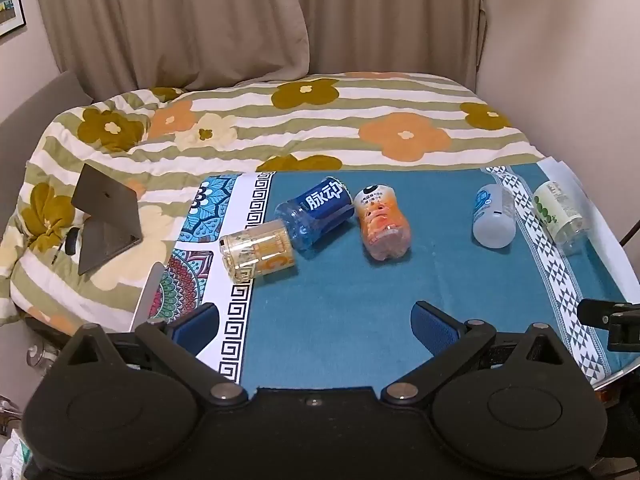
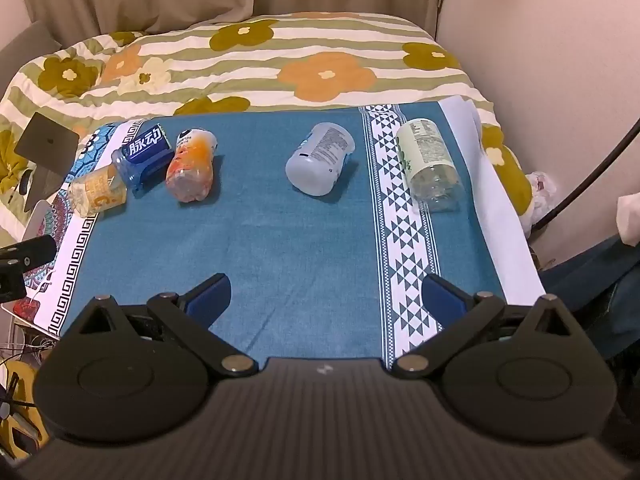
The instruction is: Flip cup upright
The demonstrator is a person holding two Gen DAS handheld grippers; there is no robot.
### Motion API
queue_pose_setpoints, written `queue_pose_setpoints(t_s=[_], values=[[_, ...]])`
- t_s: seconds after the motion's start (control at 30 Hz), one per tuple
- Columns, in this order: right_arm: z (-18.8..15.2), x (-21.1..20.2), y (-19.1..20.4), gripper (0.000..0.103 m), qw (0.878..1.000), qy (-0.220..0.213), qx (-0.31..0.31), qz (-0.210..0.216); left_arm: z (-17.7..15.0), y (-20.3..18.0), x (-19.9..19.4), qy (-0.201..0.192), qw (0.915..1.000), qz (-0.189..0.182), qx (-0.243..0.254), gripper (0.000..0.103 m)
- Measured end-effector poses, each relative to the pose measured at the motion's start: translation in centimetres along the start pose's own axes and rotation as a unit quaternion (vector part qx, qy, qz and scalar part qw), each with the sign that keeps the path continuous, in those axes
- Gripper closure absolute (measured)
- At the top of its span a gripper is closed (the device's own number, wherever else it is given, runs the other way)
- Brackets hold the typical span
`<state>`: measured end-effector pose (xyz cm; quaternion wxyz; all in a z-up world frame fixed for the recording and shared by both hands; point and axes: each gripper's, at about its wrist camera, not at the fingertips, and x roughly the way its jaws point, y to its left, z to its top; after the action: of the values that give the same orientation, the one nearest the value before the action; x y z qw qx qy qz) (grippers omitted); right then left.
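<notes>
Several plastic cups lie on their sides on a teal cloth [image 1: 340, 300] [image 2: 280, 232]. From the left: a yellow cup [image 1: 258, 255] [image 2: 98, 194], a blue cup [image 1: 316, 212] [image 2: 142, 156] touching it, an orange cup [image 1: 384, 224] [image 2: 191, 170], a white cup [image 1: 493, 216] [image 2: 320, 158] and a green-labelled clear cup [image 1: 562, 212] [image 2: 430, 164]. My left gripper [image 1: 316, 324] is open and empty, near the front edge, short of the yellow, blue and orange cups. My right gripper [image 2: 326, 296] is open and empty, near the front edge, short of the white cup.
The cloth covers a table pushed against a bed with a flowered quilt [image 1: 320, 128] [image 2: 280, 68]. A dark stand [image 1: 106, 220] [image 2: 46, 156] sits on the quilt at the left. A wall [image 1: 560, 60] is at the right. A black cable [image 2: 592, 176] runs beside the right edge.
</notes>
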<state>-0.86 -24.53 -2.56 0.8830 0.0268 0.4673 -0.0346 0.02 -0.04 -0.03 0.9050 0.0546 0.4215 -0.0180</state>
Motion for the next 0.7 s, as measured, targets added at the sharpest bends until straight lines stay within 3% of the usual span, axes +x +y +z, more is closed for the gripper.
queue_pose_setpoints(t_s=[0.7], values=[[-0.28,0.20,0.37,0.000,1.000,-0.001,-0.001,0.003,-0.17,0.07,-0.21,-0.008,1.0000,0.003,-0.001,0.000]])
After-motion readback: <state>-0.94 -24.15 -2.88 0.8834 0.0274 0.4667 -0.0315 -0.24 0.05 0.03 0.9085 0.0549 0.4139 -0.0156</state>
